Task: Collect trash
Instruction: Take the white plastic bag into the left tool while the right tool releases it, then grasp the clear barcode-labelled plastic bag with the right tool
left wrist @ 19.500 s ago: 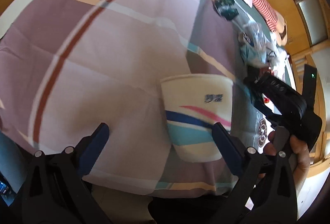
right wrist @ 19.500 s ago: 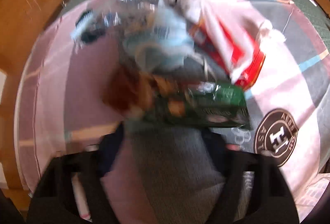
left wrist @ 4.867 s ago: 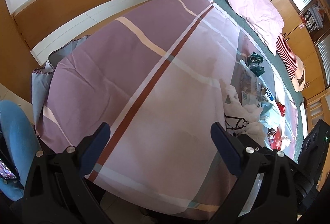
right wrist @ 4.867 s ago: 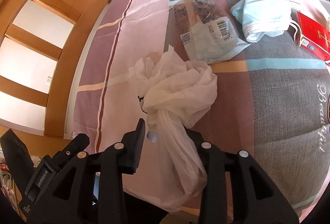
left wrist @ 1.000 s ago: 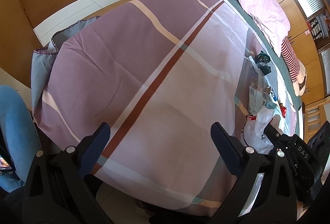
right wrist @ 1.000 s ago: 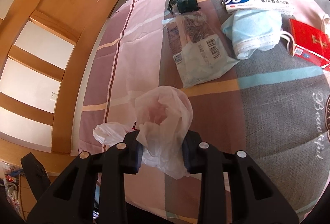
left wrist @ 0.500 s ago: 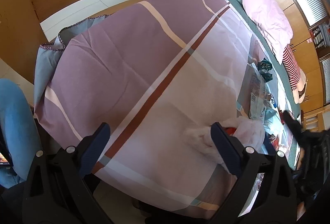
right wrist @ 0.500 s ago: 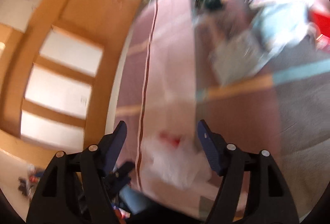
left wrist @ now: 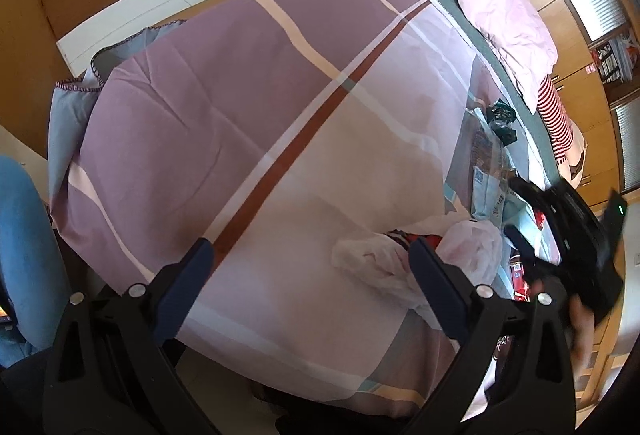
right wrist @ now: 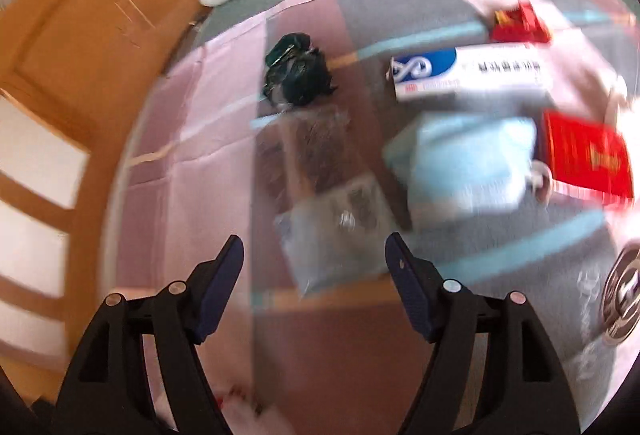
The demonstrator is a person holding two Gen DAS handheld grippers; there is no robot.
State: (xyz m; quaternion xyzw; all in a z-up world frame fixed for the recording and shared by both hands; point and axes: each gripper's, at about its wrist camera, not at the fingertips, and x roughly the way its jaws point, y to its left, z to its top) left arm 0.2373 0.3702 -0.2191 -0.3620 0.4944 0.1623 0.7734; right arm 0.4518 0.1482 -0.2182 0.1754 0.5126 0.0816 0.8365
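Both grippers gaping wide, gripping nothing. Right gripper (right wrist: 314, 255) hovering over clear wrapper (right wrist: 332, 223) (blurred) on bedspread (left wrist: 240, 115). White plastic bag (left wrist: 384, 259) lying near bedspread's front edge, just beyond left gripper (left wrist: 310, 257).

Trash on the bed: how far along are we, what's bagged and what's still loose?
The white plastic bag lies on the bedspread with something red inside, so some trash looks bagged. Nothing is in hand: the right gripper and left gripper are both open. Still loose: clear wrapper, dark green wrapper, blue mask, toothpaste box, red packet.
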